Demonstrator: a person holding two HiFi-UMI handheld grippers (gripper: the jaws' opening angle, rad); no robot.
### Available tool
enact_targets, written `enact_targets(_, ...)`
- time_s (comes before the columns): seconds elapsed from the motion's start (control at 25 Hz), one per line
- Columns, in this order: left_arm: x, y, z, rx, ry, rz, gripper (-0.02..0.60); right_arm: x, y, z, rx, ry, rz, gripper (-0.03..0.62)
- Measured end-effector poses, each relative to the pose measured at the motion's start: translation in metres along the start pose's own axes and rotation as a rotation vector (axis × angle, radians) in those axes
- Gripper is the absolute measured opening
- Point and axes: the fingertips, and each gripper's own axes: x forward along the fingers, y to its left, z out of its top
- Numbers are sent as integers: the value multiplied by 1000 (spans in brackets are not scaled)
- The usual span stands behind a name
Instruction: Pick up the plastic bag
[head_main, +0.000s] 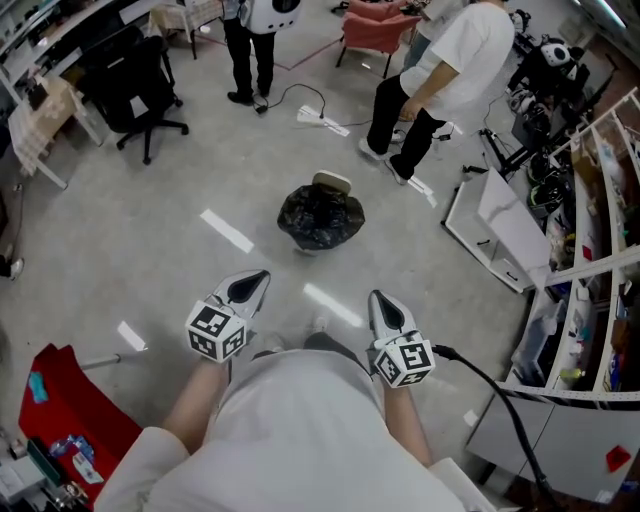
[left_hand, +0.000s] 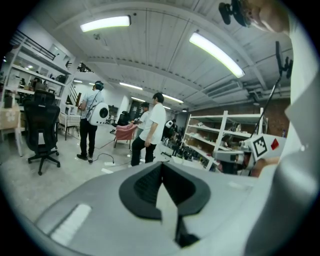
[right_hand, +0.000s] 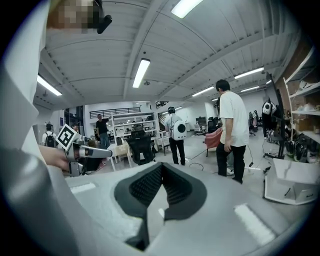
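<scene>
Two tongs are hanging close in at waist height. I am keeping the left tongs (head_main: 258, 279) and the right tongs (head_main: 380, 298) pressed together, and each is pinching nothing. Both are pointing forward and roughly level, not down, which I am reading as a carrying pose ahead of any approach. Their marker cubes (head_main: 215, 330) are showing only black-and-white square patterns, no words.

Ahead on the grey floor (head_main: 150, 250), well apart from both tips, the black plastic bag (head_main: 320, 218) is lying in a crumpled mound. A beige object (head_main: 332, 183) is touching its far edge, and I cannot tell what it is. Sitting in the open, the bag is leaving room on either side.

Farther off, a black office chair (head_main: 135, 85) is standing at the left and two people are standing beyond a white power strip (head_main: 322, 120). I am finding no legible brand or writing anywhere.
</scene>
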Motion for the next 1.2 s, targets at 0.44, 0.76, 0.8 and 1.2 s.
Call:
enact_targets(0.44,34,36,8,-17,27,70,3,55,-36,10,-1,21,49,2)
enact_targets(0.76,89,65,23,-33,30,121,3,112,-93,19,3,58,89,2)
enact_targets(0.8,97,69,25,-35,33,128,3,119,-101,19,5,66,92,2)
enact_targets(1.2,164,95,40,-29,104,203,3,176,-177,17,29,121,130,2)
